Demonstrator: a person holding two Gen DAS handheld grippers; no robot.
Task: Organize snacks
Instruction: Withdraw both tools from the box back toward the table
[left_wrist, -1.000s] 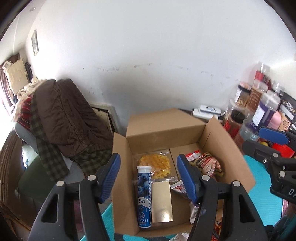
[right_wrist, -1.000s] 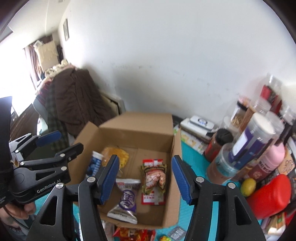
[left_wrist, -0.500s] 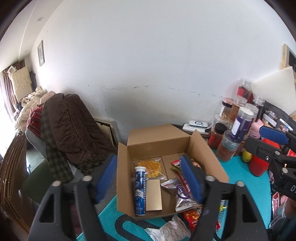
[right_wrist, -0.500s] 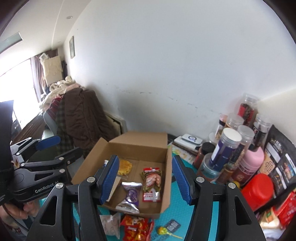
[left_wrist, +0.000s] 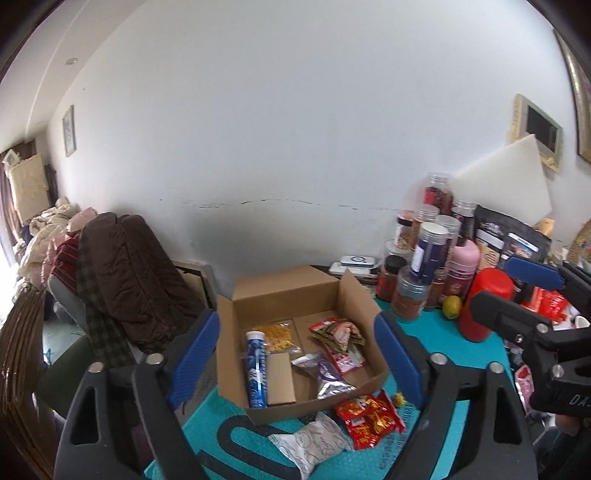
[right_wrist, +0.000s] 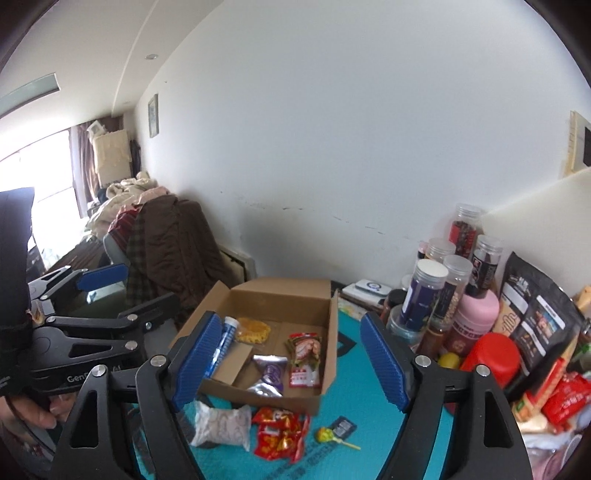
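Note:
An open cardboard box sits on the teal mat. In it lie a blue tube, a yellow waffle pack, a purple-and-silver packet and red snack packs. In front of the box lie a white pouch, a red packet and a yellow lollipop. My left gripper and right gripper hover above and before the box, jaws opening, nothing between them.
Jars and bottles and a red bottle crowd the mat's right side, with a yellow fruit and black bags. A chair heaped with brown clothes stands left of the table. A white wall is behind.
Both grippers have pulled back and up from the box, so it looks smaller and the packets in front came into view. Both pairs of jaws have spread wider.

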